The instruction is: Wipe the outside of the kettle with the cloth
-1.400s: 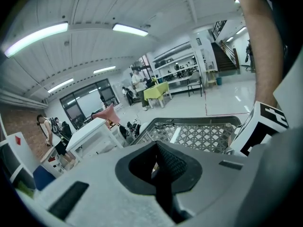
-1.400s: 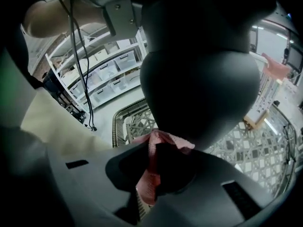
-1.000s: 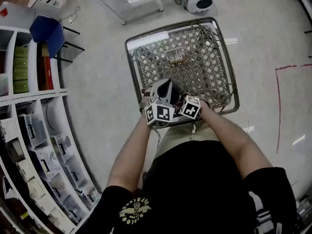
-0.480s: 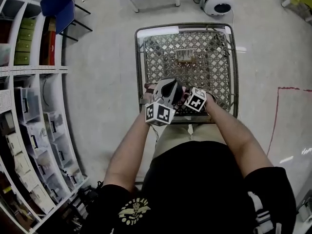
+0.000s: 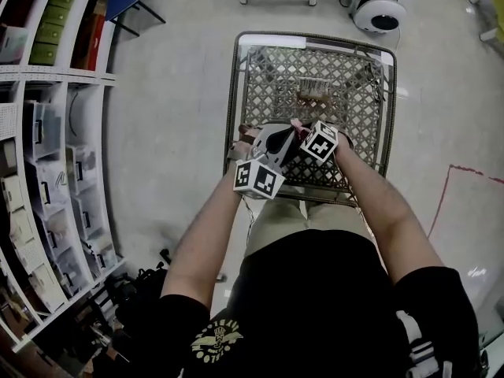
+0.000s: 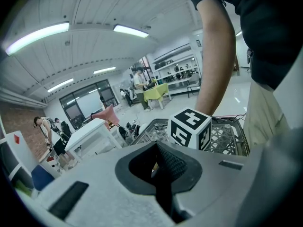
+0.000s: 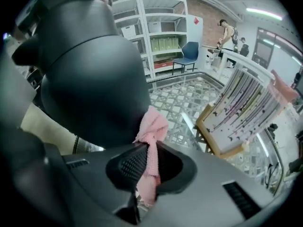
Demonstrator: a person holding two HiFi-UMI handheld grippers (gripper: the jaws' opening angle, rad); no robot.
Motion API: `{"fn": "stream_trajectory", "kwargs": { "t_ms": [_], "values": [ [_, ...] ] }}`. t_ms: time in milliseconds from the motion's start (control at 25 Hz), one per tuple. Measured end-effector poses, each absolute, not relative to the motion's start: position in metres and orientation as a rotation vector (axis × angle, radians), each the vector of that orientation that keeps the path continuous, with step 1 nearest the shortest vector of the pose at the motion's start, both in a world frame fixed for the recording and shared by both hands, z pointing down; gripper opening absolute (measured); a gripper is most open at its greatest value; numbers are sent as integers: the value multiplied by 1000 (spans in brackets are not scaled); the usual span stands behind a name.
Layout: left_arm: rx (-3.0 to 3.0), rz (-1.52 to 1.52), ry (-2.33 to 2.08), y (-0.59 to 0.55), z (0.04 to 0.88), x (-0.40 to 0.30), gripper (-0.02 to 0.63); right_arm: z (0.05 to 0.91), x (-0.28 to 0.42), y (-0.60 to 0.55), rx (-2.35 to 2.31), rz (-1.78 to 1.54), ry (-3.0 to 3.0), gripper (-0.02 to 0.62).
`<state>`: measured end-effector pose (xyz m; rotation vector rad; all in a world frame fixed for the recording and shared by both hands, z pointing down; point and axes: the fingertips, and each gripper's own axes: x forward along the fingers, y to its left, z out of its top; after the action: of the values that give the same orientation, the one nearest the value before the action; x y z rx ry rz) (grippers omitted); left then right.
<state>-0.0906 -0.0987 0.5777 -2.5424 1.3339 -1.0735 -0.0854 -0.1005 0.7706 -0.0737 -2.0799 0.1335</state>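
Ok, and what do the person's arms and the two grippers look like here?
The left gripper and right gripper are grey plastic shells with black, textured fingers; each carries a white cube with black square markers. The person wears a black short-sleeved T-shirt with a yellowish emblem.

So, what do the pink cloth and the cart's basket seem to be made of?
The pink cloth, pinched in the right claw, looks like soft microfibre or terry: fuzzy, matt, folding limply. The cart's basket looks like grey metal wire: thin crossed strands form a diamond lattice inside a thicker rim; a coating cannot be ruled out.
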Motion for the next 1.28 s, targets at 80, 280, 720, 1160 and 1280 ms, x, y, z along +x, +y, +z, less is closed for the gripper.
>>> {"fn": "stream_trajectory", "kwargs": {
  "t_ms": [80,280,720,1160,1280],
  "values": [
    [-2544,-1071,1337,-99,576,-92,-5,768,-88,-110,-36,130,-2096,34],
    [-2547,-1073,1335,-97,576,-93,-5,757,-75,-116,33,181,-2131,34],
    [-2547,-1093,1350,-99,579,-94,-5,765,41,-138,233,303,-2061,34],
    [-2532,-1132,1355,-102,584,-86,-5,756,124,-129,391,384,-2053,87],
    [-2526,-1171,1366,-104,584,-88,-3,752,130,-125,456,423,-2063,179]
  ]
}}
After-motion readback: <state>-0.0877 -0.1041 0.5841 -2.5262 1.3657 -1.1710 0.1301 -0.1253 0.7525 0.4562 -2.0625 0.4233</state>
